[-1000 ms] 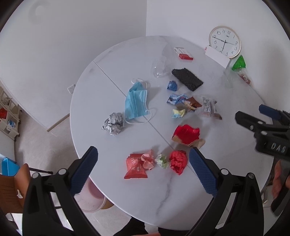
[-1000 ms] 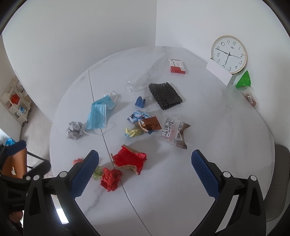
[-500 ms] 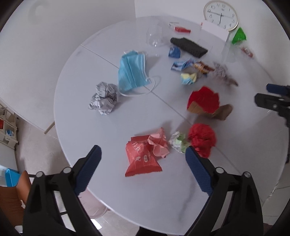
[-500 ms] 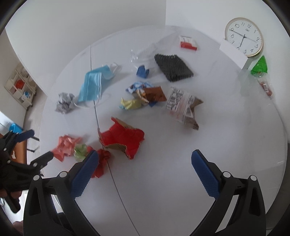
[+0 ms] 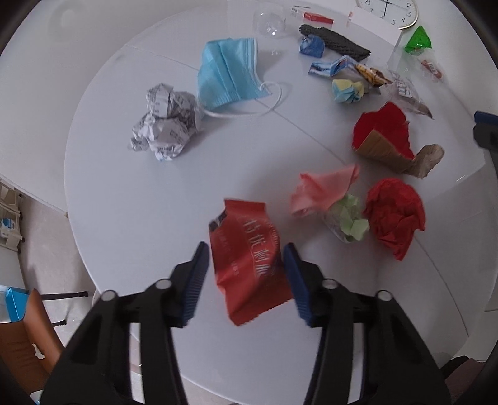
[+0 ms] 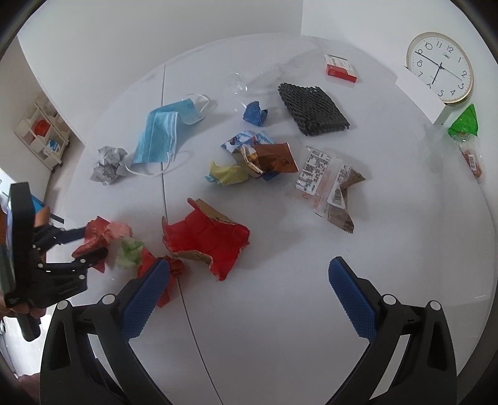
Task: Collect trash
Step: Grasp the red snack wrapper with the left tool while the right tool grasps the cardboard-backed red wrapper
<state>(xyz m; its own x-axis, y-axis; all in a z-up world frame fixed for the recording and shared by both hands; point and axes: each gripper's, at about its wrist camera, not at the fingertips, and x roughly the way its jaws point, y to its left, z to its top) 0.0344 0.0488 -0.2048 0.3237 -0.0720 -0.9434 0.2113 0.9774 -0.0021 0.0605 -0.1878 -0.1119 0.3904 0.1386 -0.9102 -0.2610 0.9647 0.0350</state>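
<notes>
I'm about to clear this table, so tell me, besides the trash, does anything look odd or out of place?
Yes: a wall clock stands on the table, leaning against the wall at the far right edge instead of hanging. A clear plastic cup lies tipped on its side near the blue face mask.

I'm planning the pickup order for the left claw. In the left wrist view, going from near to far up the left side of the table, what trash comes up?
Red snack wrapper between the left claw fingers → crumpled newspaper ball → blue face mask → clear plastic cup by the far edge.
</notes>
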